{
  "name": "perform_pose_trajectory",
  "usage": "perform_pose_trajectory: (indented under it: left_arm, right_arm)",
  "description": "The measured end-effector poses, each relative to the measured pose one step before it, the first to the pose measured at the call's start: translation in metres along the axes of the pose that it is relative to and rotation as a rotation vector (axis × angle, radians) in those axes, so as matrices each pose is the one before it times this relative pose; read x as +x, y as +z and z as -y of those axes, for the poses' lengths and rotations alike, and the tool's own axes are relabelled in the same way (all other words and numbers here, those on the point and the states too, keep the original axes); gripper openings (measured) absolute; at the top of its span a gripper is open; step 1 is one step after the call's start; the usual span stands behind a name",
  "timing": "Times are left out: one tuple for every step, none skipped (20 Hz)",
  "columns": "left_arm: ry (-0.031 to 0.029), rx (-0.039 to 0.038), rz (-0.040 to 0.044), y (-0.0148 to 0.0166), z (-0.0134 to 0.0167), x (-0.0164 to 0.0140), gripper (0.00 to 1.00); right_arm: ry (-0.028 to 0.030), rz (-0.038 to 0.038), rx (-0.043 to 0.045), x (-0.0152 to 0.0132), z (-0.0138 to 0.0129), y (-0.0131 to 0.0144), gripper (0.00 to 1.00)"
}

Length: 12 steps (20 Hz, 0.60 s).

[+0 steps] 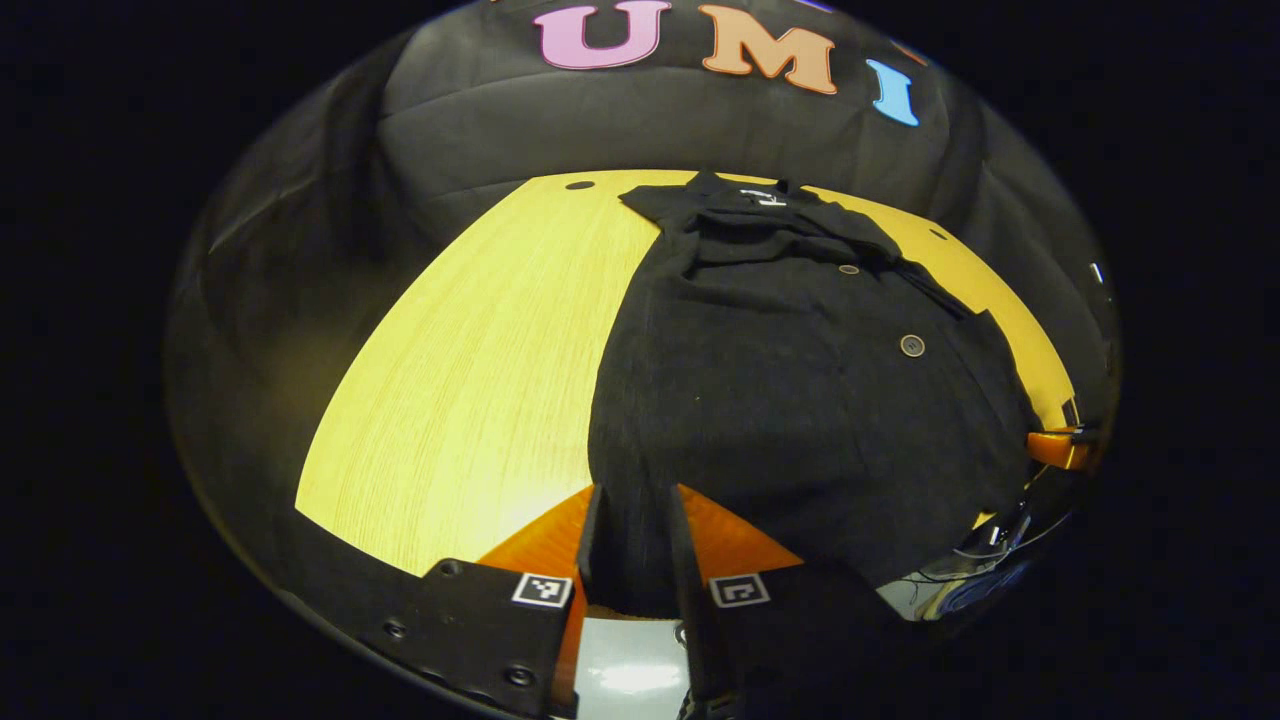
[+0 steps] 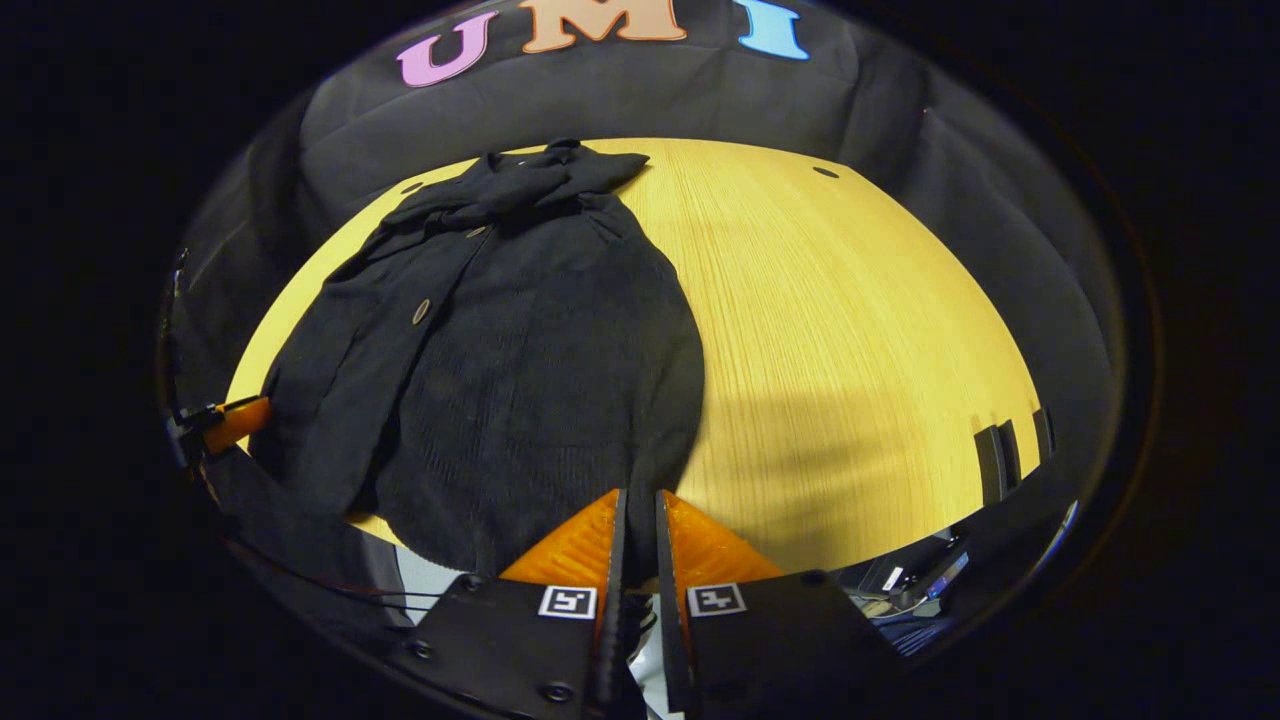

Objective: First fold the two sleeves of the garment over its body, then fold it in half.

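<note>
A black buttoned garment (image 1: 780,400) lies lengthwise on the yellow wooden table (image 1: 470,360), collar at the far end and sleeves folded in over the body. My left gripper (image 1: 635,520) is at the near hem, shut with black fabric pinched between its fingers. In the right gripper view the same garment (image 2: 520,360) stretches away to the left, and my right gripper (image 2: 638,515) is shut on the hem's near right corner. The right gripper's finger (image 1: 1060,447) shows at the far right of the left gripper view. The left gripper's finger (image 2: 235,420) shows at the left edge of the right gripper view.
The table (image 2: 850,320) is bare wood to the right of the garment, with a small round hole (image 2: 826,172) near its far edge. Dark upright pieces (image 2: 1000,455) stand at the table's right rim. Cables (image 1: 990,545) hang below the near edge.
</note>
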State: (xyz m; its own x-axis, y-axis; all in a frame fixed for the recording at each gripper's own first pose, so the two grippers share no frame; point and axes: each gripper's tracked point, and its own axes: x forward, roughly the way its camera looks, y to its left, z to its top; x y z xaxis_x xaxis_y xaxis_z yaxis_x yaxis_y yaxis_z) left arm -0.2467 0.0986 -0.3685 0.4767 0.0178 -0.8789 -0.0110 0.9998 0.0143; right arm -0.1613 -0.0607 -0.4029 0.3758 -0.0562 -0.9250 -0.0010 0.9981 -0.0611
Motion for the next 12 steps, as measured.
perform_pose_trajectory:
  left_arm:
    - [-0.00335, -0.00389, 0.00230, -0.00132, -0.00053, -0.00150, 0.25]
    - [-0.00194, -0.00032, -0.00237, -0.00021, -0.00073, -0.00066, 0.20]
    - [0.00316, -0.00900, -0.00406, -0.00080, -0.00229, -0.00003, 0.15]
    - [0.00383, -0.01081, 0.00244, 0.00140, -0.00241, -0.00082, 0.10]
    - [0.00241, -0.00287, 0.00556, 0.00244, -0.00061, 0.00155, 0.06]
    - [-0.00309, 0.00549, 0.00835, 0.00307, 0.00043, 0.00172, 0.04]
    - [0.00065, 0.00356, 0.00567, -0.00161, 0.00062, 0.00221, 0.01]
    - [0.00019, 0.00145, -0.00242, -0.00089, 0.00024, 0.00006, 0.00]
    - [-0.00175, -0.00915, -0.00138, -0.00297, -0.00063, -0.00166, 0.00]
    - [-0.00049, -0.01603, -0.00012, 0.00094, -0.00105, -0.00042, 0.00]
    - [0.00199, -0.01823, -0.00255, 0.00091, -0.00213, 0.00011, 0.00]
    - [-0.00103, -0.02623, 0.00124, 0.00334, -0.00018, -0.00002, 0.00]
  right_arm:
    - [0.00371, -0.00898, 0.01026, -0.00404, -0.00185, -0.00442, 0.17]
    - [0.00921, -0.00854, 0.00637, -0.00182, -0.00298, -0.00431, 0.10]
    - [0.01143, -0.00987, 0.00570, -0.00271, -0.00258, -0.00390, 0.10]
    - [0.01167, -0.00550, 0.00227, -0.00247, -0.00152, -0.00361, 0.10]
    - [0.00926, 0.00184, -0.00150, 0.00170, 0.00111, 0.00049, 0.10]
    - [0.00711, 0.01011, -0.00076, 0.00047, 0.00029, 0.00051, 0.10]
    - [0.00593, 0.01002, 0.00143, 0.00017, -0.00049, 0.00072, 0.09]
    - [0.00279, 0.00766, -0.00276, -0.00117, -0.00056, -0.00197, 0.06]
    - [-0.00131, 0.00744, -0.01318, -0.00097, 0.00100, 0.00081, 0.03]
    - [-0.00245, 0.01280, -0.01869, 0.00037, 0.00096, 0.00140, 0.03]
    - [0.00058, 0.01916, -0.01044, -0.00156, 0.00059, 0.00257, 0.03]
    - [0.01195, 0.02699, 0.00208, -0.00187, -0.00267, 0.00296, 0.03]
